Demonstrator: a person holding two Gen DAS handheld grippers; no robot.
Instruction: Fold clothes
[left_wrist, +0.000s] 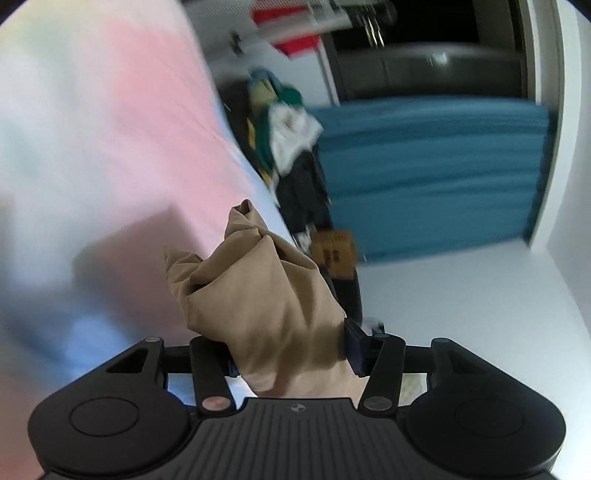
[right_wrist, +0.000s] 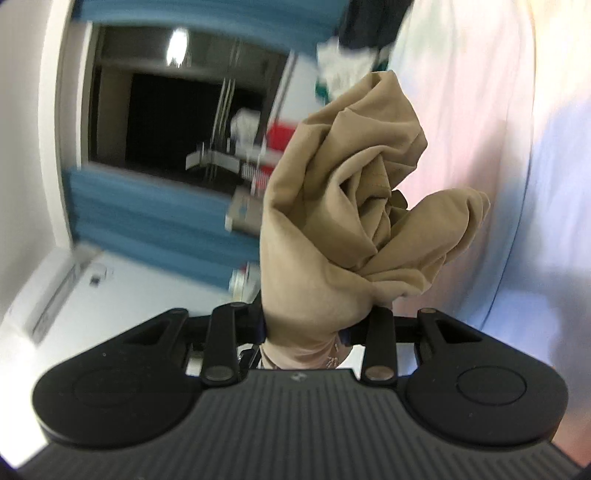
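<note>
Teal curtain (left_wrist: 424, 177), cardboard box (left_wrist: 334, 254) beside it, blurred.

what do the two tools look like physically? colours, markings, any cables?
Both match: matte black bodies, ribbed centre plate with a small round logo, round domed housings either side. Black linkage bars on silver pivot pins carry blue-edged fingers. Left tool; right tool. No cables or sleeves in view.

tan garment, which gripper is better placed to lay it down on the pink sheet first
Probably the left gripper: it is shut on the tan garment, and the pink sheet fills the view just beyond its bunch. The right gripper also clamps the cloth, but faces mostly toward the window.
</note>
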